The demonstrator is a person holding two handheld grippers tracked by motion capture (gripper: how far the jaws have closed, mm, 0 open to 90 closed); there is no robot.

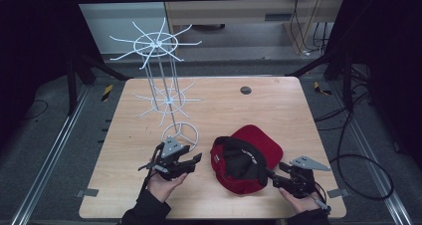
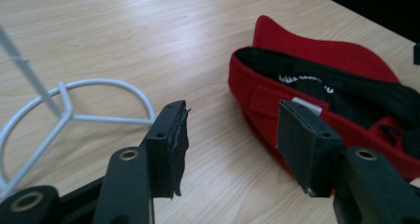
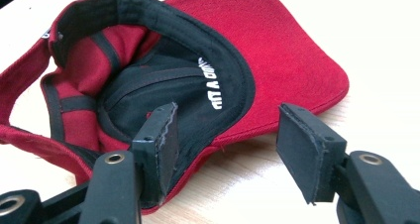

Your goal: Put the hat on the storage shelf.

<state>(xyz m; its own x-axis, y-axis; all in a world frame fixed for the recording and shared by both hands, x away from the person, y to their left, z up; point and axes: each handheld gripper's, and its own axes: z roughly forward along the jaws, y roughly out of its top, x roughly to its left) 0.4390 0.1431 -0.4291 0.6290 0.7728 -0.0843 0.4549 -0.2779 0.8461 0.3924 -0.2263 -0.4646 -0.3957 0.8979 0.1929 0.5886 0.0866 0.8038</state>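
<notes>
At the left of the wooden counter (image 1: 278, 105) stands a white wire display rack (image 1: 158, 80), upright, its ring base (image 1: 180, 134) resting on the wood. Just in front of that ring, the left hand-held gripper (image 1: 191, 161) lies roughly level and points right toward the cap; its jaws stand fairly wide with only bare wood between them, and its own view shows the cap's red back strap (image 2: 277, 97) just beyond the right jaw, not pinched. The red baseball cap (image 1: 246, 158) lies upside down right of centre, black lining up, its long axis running from the near left to the far right, with the brim (image 1: 259, 138) pointing away toward the far right. The right hand-held gripper (image 1: 274, 177) points left at the cap's near edge, jaws wide, one jaw inside over the black sweatband (image 3: 218, 85), the other outside the rim, pads not pressing.
</notes>
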